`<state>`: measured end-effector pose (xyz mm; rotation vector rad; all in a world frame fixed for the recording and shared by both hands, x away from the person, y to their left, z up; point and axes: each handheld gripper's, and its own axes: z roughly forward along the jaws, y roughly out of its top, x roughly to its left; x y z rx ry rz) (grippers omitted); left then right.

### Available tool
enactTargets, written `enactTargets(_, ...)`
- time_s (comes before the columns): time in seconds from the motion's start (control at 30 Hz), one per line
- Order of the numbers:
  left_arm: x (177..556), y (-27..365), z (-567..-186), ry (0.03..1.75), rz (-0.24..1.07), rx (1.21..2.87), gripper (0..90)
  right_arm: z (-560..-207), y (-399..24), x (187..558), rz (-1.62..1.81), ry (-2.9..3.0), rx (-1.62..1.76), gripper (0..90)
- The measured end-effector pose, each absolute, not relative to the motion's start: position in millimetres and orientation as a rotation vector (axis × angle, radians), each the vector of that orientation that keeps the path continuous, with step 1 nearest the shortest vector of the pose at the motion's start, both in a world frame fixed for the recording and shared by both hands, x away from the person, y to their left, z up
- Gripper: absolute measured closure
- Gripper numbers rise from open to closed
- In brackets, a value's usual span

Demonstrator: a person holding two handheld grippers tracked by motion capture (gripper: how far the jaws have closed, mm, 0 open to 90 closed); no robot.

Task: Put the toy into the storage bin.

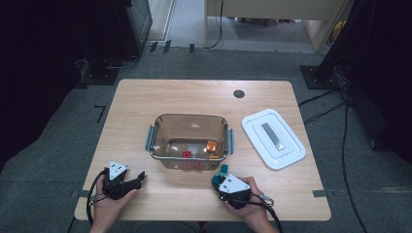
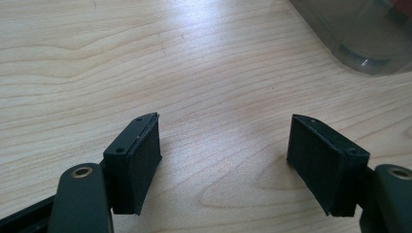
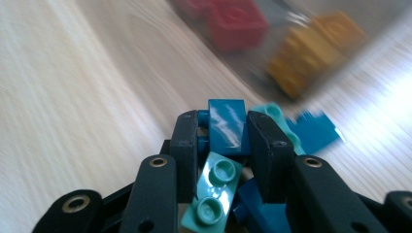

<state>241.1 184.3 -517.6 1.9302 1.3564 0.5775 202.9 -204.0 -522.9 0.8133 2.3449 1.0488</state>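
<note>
Clamped in the right gripper (image 1: 223, 174), jaws clenched on a blue-and-teal brick cluster (image 3: 227, 127), just off the near wall of the clear bin (image 1: 158, 127). Held on the bin's near right corner side, close against the wall yet still outside it and low beside it. Judged next: up over the near rim and forward, a short way, toward the red brick (image 1: 186, 154) and orange brick (image 1: 212, 146) already inside. Cluster's long axis roughly in line with the jaws, pointing at the bin. Left gripper (image 1: 137, 180) released, jaws wide and bare, off the bin's near left corner, farther from the load. White lid (image 1: 273, 138) right of the bin.
</note>
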Motion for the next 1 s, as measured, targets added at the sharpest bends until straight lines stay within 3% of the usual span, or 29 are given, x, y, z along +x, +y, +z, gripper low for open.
enactTargets(0.33, 241, 183, -518, 1.357, 0.588, 1.937, 28.0, -523, -260, 218, 1.038, 2.279, 1.009, 66.6)
enactTargets(0.5, 242, 184, -518, 1.358, 0.588, 1.937, 27.7, -516, -268, 222, 1.099, 2.294, 1.068, 53.4)
enactTargets(0.77, 244, 183, -518, 1.368, 0.609, 1.947, 25.9, -504, -240, 240, 1.066, 2.282, 1.151, 42.6)
enactTargets(0.87, 244, 184, -518, 1.370, 0.605, 1.945, 25.9, -510, -231, 246, 0.996, 2.284, 1.166, 45.8)
enactTargets(1.0, 244, 184, -518, 1.370, 0.603, 1.940, 25.9, -513, -232, 247, 0.968, 2.253, 1.180, 61.2)
